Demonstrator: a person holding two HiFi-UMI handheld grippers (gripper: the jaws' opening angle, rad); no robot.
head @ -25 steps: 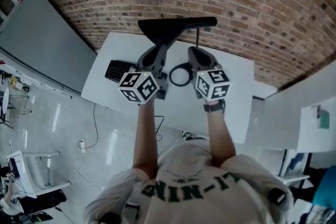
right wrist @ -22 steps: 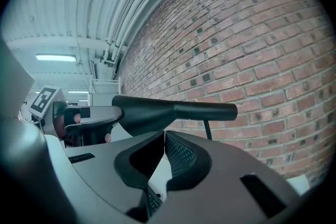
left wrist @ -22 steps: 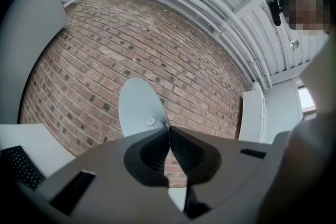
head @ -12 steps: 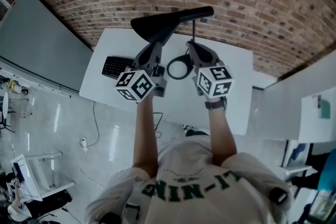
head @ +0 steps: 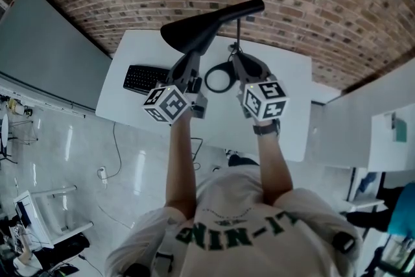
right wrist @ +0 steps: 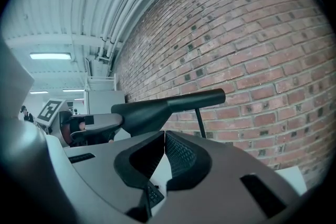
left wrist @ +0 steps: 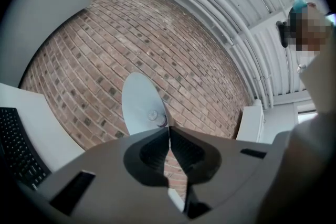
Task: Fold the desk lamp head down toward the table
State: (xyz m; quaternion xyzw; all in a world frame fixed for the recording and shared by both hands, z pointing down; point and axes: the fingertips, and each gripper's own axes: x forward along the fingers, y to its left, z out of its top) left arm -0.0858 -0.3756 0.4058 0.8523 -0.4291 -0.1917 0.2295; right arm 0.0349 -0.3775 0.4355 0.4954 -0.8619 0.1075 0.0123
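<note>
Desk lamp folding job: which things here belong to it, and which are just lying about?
Part of the job:
- lamp head
- lamp stem
- black ring, seemingly the lamp's base
- left gripper, shut
- right gripper, shut

Lying about:
- keyboard, on the table left of the lamp

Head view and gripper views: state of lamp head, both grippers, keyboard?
lamp head: raised, roughly level, not folded down.
left gripper: shut, empty, pointing up at the lamp head's underside.
right gripper: shut, empty.
keyboard: flat on the table, untouched.
</note>
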